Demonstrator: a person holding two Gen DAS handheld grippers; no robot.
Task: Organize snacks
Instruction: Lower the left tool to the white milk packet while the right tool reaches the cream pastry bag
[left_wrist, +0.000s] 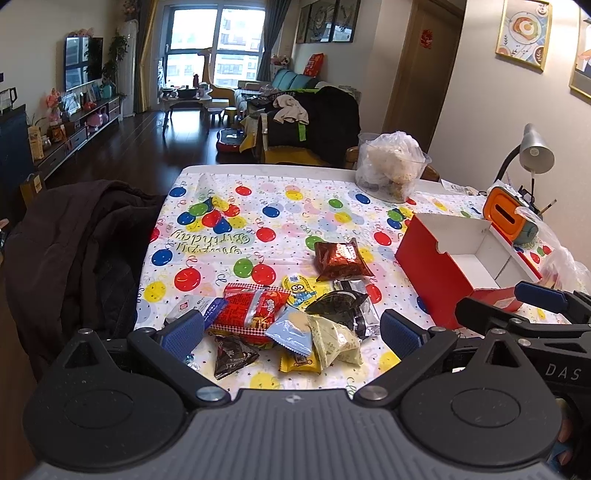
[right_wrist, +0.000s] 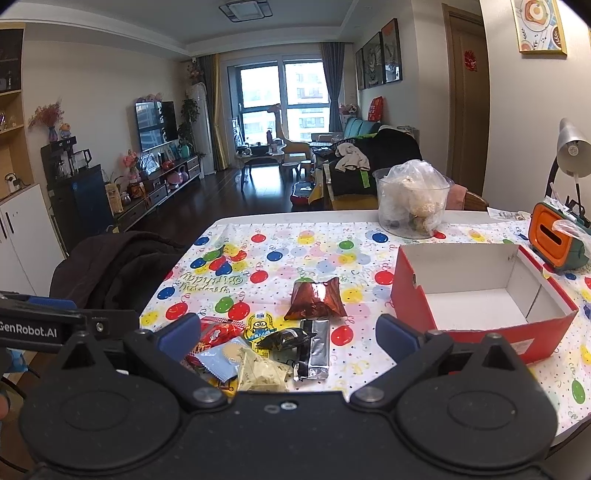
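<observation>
Living room behind, dining table (right_wrist: 332, 218) up front under a balloon-print birthday tablecloth (left_wrist: 295, 206). Loose pile of small snack packets (left_wrist: 291, 321) dumped near the front edge: red chequered pouch (left_wrist: 255, 306), pale blue wrapper (left_wrist: 290, 330), cream wrapper (left_wrist: 338, 339), yellow cartoon packet (left_wrist: 299, 290), silver foil bar (right_wrist: 317, 349). Puffy red foil bag (right_wrist: 316, 301) sitting on its own just past the pile, between it and the open red cardboard box with white inside (right_wrist: 480, 302). Box parked off to the right with the flap open and nothing in it, so presumably the drop spot. Clear plastic tub with a bagged lump inside (right_wrist: 412, 201) at the far edge, orange gadget (right_wrist: 550, 236) at the right, both probably just clutter.

Left gripper (left_wrist: 291, 326) hanging over the pile, fingers spread wide, gripping nothing. Right gripper (right_wrist: 288, 330) likewise wide apart and empty, framing the foil bar and red bag. Looks like nothing sorted yet. Crinkly wrappers, likely to slip if pinched by a corner.
</observation>
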